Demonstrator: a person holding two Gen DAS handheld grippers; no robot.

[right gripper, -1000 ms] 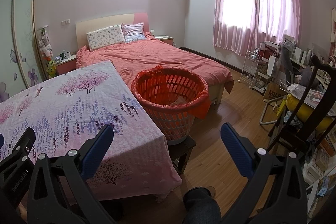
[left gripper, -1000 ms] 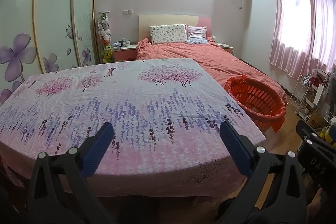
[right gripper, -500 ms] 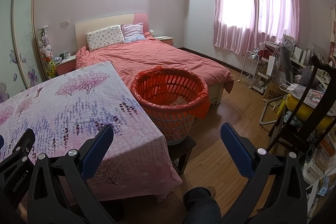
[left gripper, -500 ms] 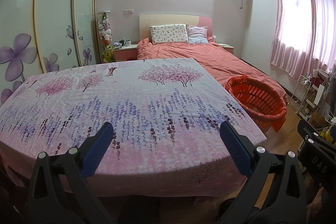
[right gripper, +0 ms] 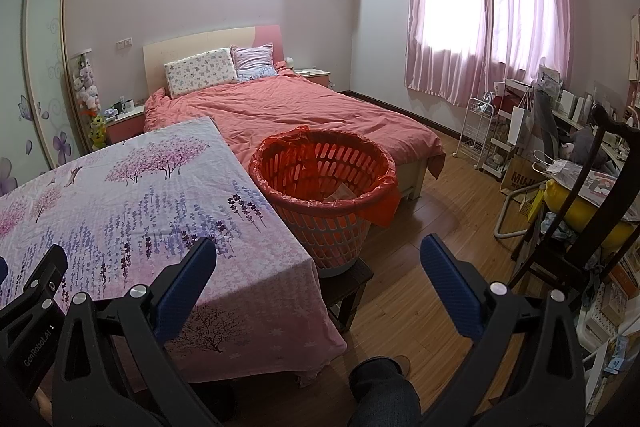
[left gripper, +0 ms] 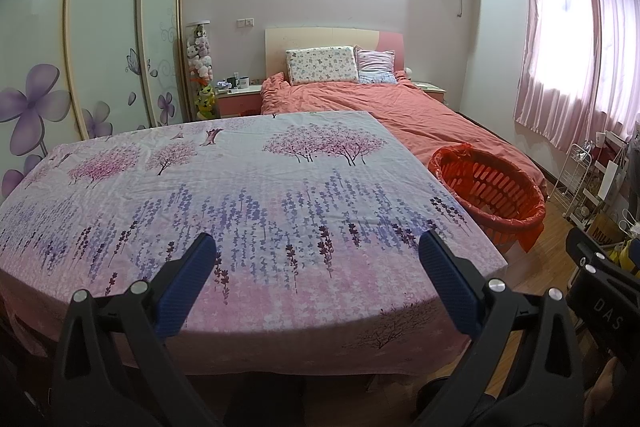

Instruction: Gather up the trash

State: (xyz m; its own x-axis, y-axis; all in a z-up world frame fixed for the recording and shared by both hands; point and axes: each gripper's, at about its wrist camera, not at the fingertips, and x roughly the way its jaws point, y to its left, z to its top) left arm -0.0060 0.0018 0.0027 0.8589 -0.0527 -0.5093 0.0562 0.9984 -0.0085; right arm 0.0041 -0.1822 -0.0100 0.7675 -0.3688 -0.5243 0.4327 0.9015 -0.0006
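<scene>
We hold the left tool [left gripper: 316, 263] and right tool [right gripper: 318, 265] spread wide, both empty, over the floral-clothed surface [left gripper: 240, 195]. Orange lined basket [right gripper: 324, 187] stands beside the surface on a dark stool [right gripper: 348, 279], paper scrap [right gripper: 340, 193] inside.

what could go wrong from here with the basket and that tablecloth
1. The orange basket sits on a small dark stool beside the table; a bump from the open right tongs might tip it.
2. The floral tablecloth hangs loose over the edge, so the open left tongs could snag and drag it.
</scene>
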